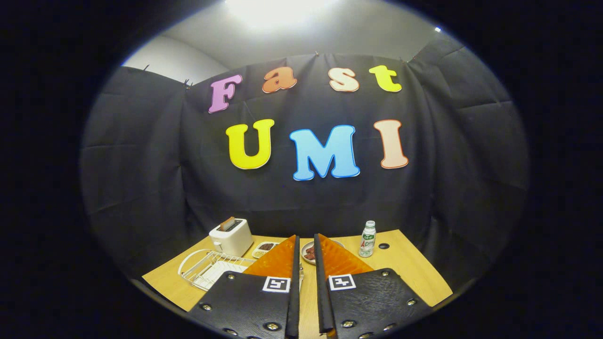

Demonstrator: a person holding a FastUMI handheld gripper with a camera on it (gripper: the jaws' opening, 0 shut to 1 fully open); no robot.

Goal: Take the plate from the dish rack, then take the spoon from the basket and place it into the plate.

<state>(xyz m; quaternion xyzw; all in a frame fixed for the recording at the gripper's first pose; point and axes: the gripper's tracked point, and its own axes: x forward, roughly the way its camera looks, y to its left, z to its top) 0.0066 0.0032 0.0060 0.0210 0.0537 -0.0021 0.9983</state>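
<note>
Tongs [306,245], nearly closed and holding nothing, are hovering above the counter [414,268], with the wire dish rack [207,268] lying toward its left edge; approaching so narrowly is risking knocking the rack.

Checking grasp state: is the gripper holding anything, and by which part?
Nothing held. The gripper fingers stand slightly apart, with bare table in the gap, above the dish rack.

A white toaster [231,237] holding toast sits beyond-left of the fingers, a small white plastic bottle [368,239] beyond-right, on the wooden counter [414,268].
</note>
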